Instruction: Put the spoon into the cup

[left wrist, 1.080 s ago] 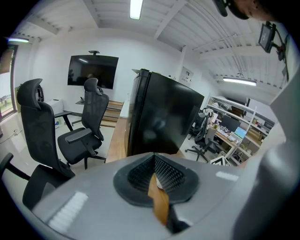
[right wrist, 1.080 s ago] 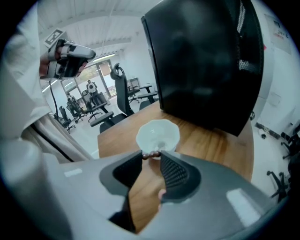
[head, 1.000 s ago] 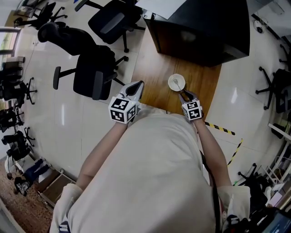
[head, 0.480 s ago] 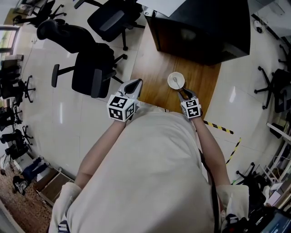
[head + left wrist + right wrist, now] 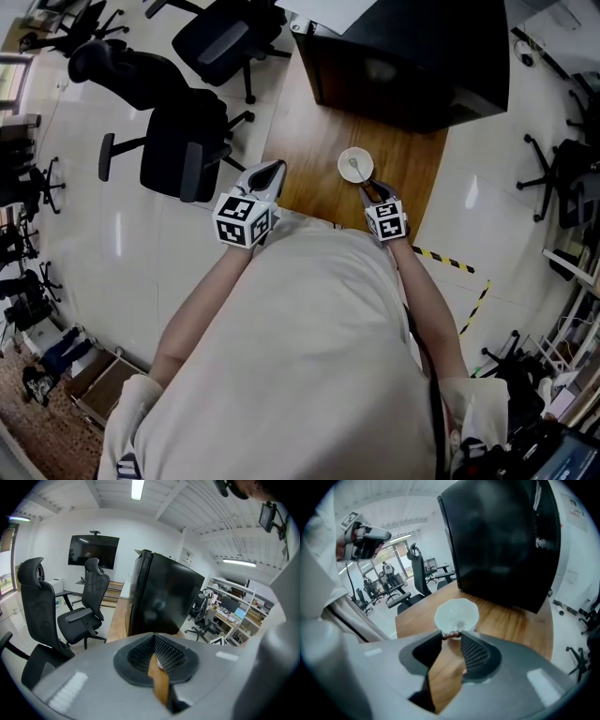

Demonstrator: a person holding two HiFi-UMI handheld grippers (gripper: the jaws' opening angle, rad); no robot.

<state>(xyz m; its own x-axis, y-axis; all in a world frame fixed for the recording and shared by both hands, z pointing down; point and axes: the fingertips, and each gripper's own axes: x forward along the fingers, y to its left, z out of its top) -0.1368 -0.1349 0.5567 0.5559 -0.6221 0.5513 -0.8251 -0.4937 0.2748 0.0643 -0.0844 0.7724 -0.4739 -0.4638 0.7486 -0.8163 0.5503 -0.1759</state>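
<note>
A white cup [image 5: 355, 165] stands on the wooden table [image 5: 309, 122], and the spoon [image 5: 357, 171] lies in it. In the right gripper view the cup [image 5: 456, 613] sits just beyond the jaw tips. The spoon's brown beaded handle end [image 5: 451, 634] spans the gap between them, and its bowl is down inside the cup. My right gripper [image 5: 368, 190] is shut on that handle at the cup's near rim. My left gripper [image 5: 265, 175] hovers at the table's left edge, away from the cup. Its jaws are shut, with nothing between them [image 5: 155, 641].
A large black cabinet [image 5: 412, 56] stands on the far end of the table behind the cup. Black office chairs [image 5: 183, 150] stand on the floor to the left. Yellow-black tape [image 5: 450, 262] marks the floor on the right.
Neither gripper has moved, and the spoon stays in the cup. Only the head view has shifted a little.
</note>
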